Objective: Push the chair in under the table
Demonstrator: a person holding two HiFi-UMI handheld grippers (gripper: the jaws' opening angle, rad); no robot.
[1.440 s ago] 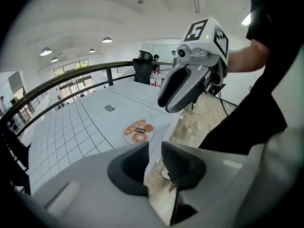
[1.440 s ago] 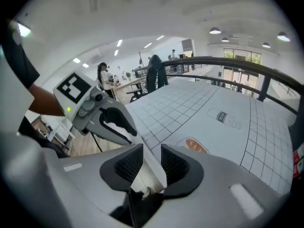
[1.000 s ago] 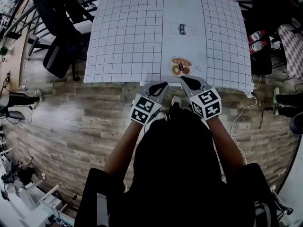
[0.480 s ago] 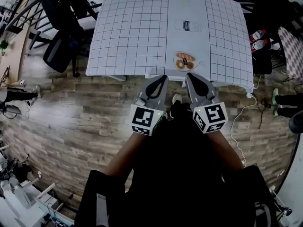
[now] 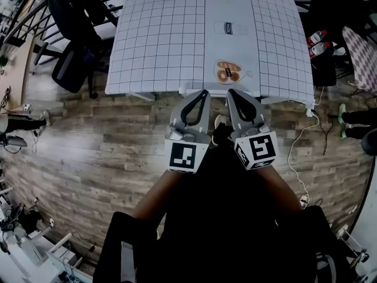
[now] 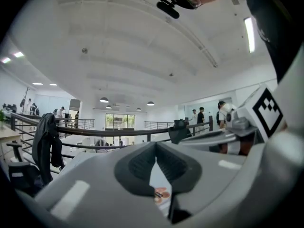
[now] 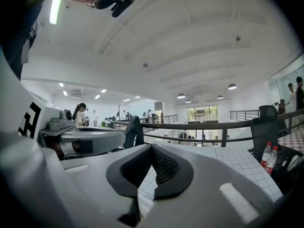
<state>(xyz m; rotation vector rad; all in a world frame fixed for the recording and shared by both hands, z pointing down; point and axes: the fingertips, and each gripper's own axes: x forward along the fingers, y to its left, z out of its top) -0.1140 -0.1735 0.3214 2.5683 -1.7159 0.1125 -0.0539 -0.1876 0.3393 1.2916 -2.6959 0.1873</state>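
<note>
A black office chair [image 5: 70, 63] with a dark jacket over its back stands off the table's far left corner; it also shows in the left gripper view [image 6: 47, 146] and as a chair back in the right gripper view [image 7: 134, 132]. The table [image 5: 165, 40] wears a white checked cloth. My left gripper [image 5: 204, 93] and right gripper [image 5: 230, 92] hang side by side, raised in front of the table's near edge, both shut with nothing between the jaws. Each points level across the tabletop, the left gripper [image 6: 155, 144] and the right gripper [image 7: 152, 147] alike. Neither touches the chair.
Printed pictures of bread [image 5: 228, 72] and a bottle [image 5: 231, 28] lie on the cloth's plain strip. Another dark chair [image 5: 324, 69] with two bottles [image 7: 268, 158] stands right of the table. A white cable [image 5: 300, 140] trails on the wood floor. Railings run behind the table.
Both grippers have risen and tipped up from pointing downward to pointing level at the table edge. Their marker cubes now sit lower in the head view. Both stay shut.
</note>
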